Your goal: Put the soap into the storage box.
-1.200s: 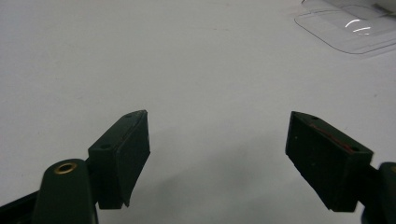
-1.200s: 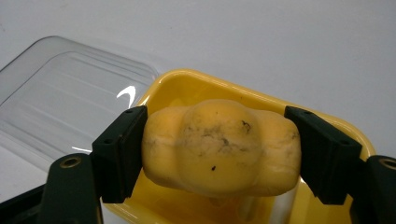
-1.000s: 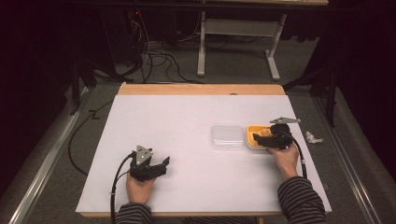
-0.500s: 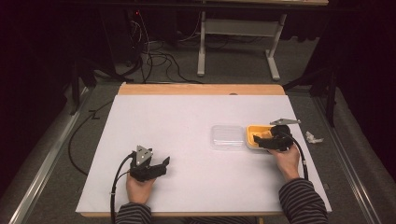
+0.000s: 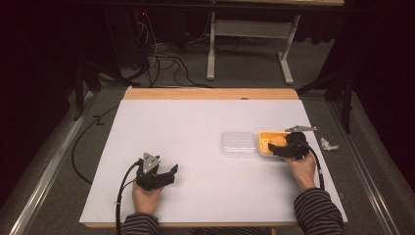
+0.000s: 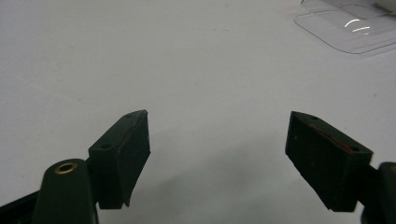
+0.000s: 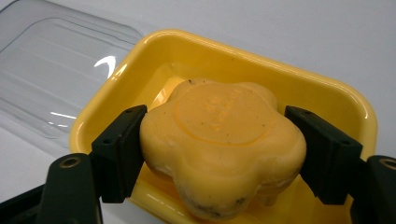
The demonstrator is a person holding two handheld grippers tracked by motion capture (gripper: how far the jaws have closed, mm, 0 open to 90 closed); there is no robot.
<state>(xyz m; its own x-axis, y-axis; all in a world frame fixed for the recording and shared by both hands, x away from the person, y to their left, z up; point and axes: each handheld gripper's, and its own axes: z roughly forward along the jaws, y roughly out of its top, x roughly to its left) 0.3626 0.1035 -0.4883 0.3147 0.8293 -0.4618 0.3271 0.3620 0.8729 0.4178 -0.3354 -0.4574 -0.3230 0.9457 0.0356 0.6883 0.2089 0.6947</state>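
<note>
Soap: a yellow, flower-shaped soap bar (image 7: 222, 144) sits center frame in the right gripper view, its flat stamped face turned up toward the camera and tilted slightly. It has no clear long axis; its lobed outline is about as wide as it is deep. In the high view the soap bar (image 5: 278, 141) shows as a small orange spot at right of center.

Right claw: the right claw (image 7: 219, 154) is clamped on the soap bar, one black pad pressed to each of its opposite sides, above the dish. In the high view the right claw (image 5: 277, 149) points toward the left of the frame, a hand and striped sleeve behind it at lower right.

Dish: a yellow soap dish (image 7: 299, 88) lies under and around the soap bar, its longer side running from lower left to upper right of the right gripper view. In the high view the dish (image 5: 264, 139) sits at the right of the white tabletop (image 5: 195, 127).

Lid: a clear plastic lid (image 5: 237, 143) lies flat just left of the dish in the high view, and at upper left in the right gripper view (image 7: 60, 70).

Left claw: the left claw (image 6: 217, 154) stands wide apart with bare tabletop between its pads. In the high view it (image 5: 169, 172) rests at lower left, pointing right.
</note>
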